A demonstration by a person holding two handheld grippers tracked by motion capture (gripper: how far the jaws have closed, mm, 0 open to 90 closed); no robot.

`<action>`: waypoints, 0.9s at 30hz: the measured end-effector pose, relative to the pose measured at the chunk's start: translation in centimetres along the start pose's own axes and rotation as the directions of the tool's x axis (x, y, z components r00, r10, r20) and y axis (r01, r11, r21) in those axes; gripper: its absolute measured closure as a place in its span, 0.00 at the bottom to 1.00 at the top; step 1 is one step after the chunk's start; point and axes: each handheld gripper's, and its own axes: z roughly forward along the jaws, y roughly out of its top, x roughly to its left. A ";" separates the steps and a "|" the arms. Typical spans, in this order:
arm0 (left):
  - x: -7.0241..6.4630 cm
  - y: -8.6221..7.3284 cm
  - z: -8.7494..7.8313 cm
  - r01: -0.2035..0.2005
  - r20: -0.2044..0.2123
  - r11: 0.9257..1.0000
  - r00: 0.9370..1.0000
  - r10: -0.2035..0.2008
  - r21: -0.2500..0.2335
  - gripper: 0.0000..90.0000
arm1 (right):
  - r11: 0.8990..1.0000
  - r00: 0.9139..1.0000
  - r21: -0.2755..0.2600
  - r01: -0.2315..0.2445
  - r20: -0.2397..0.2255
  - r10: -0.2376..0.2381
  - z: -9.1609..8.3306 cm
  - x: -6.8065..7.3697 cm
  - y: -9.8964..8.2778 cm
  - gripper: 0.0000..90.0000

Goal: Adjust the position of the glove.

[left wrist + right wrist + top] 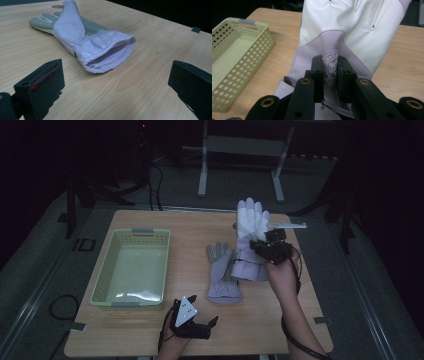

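Your high view is dim: the room around the surface [150, 330] goes near black toward 12 o'clock, and light falls from above. The basket [131, 268] floor shows pale glare at 6 o'clock. Your left claw view is brighter, its near jaws soft. Your right claw view is sharp, evenly lit.

A pale wooden table [280, 315] carries everything here. Over at nine o'clock a light green perforated basket [131, 267] sits flat on the top. Near the centre, a lilac-and-grey glove [222, 272] lies flat on the wood, cuff open toward six o'clock (fingers toward twelve). A small round hole [57, 6] shows in the tabletop beyond the glove's fingertips.
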 end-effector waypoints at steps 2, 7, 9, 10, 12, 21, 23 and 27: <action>0.0 0.0 0.0 0.000 0.000 1.000 1.000 0.000 0.000 0.01 | 1.000 1.000 0.012 0.014 -0.012 -0.014 0.7 1.0 -0.1 0.87; 0.0 0.0 0.0 0.004 -0.001 1.000 1.000 -0.004 0.001 0.01 | 0.998 0.998 0.053 0.015 -0.060 -0.012 2.7 2.8 -1.1 0.87; 0.0 0.0 0.0 0.002 -0.001 1.000 1.000 -0.002 0.000 0.01 | 0.996 0.998 0.076 0.036 -0.054 -0.032 3.6 3.5 -1.6 0.87; 0.0 0.0 0.0 0.002 -0.001 1.000 1.000 -0.002 0.000 0.01 | 0.996 0.998 0.082 0.037 -0.048 -0.033 3.9 3.7 -1.9 0.87; 0.0 0.0 0.0 0.005 0.000 1.000 1.000 -0.005 -0.001 0.01 | 0.994 0.998 0.101 0.032 -0.054 -0.027 4.7 4.0 -2.3 0.87; 0.0 0.0 0.0 0.005 0.003 1.000 1.000 -0.005 0.000 0.01 | 0.980 0.998 0.199 -0.023 -0.049 0.033 8.5 3.4 -4.5 0.87; 0.0 0.0 0.0 0.005 0.003 1.000 1.000 -0.005 -0.001 0.01 | 0.978 0.998 0.205 -0.028 -0.045 0.038 8.9 3.3 -4.8 0.86; 0.0 0.0 0.0 0.005 0.004 1.000 1.000 -0.005 0.000 0.01 | 0.970 0.998 0.241 -0.037 -0.030 0.045 10.4 3.2 -5.5 0.86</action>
